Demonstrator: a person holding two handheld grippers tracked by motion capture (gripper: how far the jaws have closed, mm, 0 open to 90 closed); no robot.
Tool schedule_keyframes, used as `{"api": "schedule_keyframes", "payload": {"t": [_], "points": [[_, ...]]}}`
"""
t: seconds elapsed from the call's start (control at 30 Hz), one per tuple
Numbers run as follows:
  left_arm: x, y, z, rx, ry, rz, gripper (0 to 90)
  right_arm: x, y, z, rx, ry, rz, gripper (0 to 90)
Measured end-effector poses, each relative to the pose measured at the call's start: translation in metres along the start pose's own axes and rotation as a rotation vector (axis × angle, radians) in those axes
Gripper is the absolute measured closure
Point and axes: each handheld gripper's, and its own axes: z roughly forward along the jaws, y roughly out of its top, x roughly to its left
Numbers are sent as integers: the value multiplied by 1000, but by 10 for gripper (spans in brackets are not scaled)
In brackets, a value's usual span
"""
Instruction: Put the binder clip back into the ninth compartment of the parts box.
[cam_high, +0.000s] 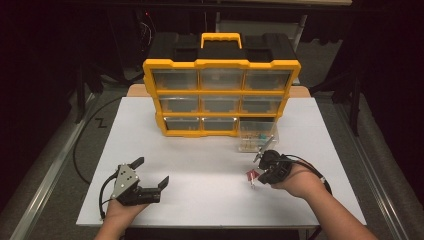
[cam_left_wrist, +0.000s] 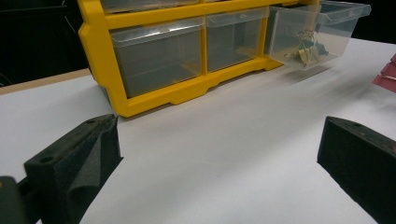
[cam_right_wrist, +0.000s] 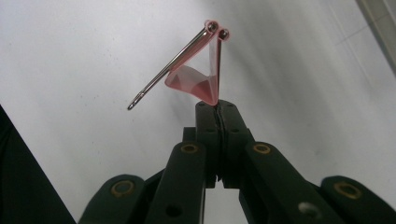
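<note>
Carrying a red binder clip (cam_right_wrist: 201, 79) clamped in its jaws, the right gripper (cam_high: 260, 172) is hovering just short of the pulled-out clear drawer (cam_high: 256, 134); next it's needing a drop there. The left gripper (cam_high: 151, 172) is waiting, jaws apart.

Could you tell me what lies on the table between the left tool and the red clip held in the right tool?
Nothing: in the high view, bare white table separates the left tool from the red clip.
</note>
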Motion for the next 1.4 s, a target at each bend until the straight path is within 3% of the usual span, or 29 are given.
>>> {"api": "schedule_keyframes", "payload": {"t": [1.4], "points": [[-1,0,0,2,-1,4,3,-16,-18,-18,17,15,21,900]]}}
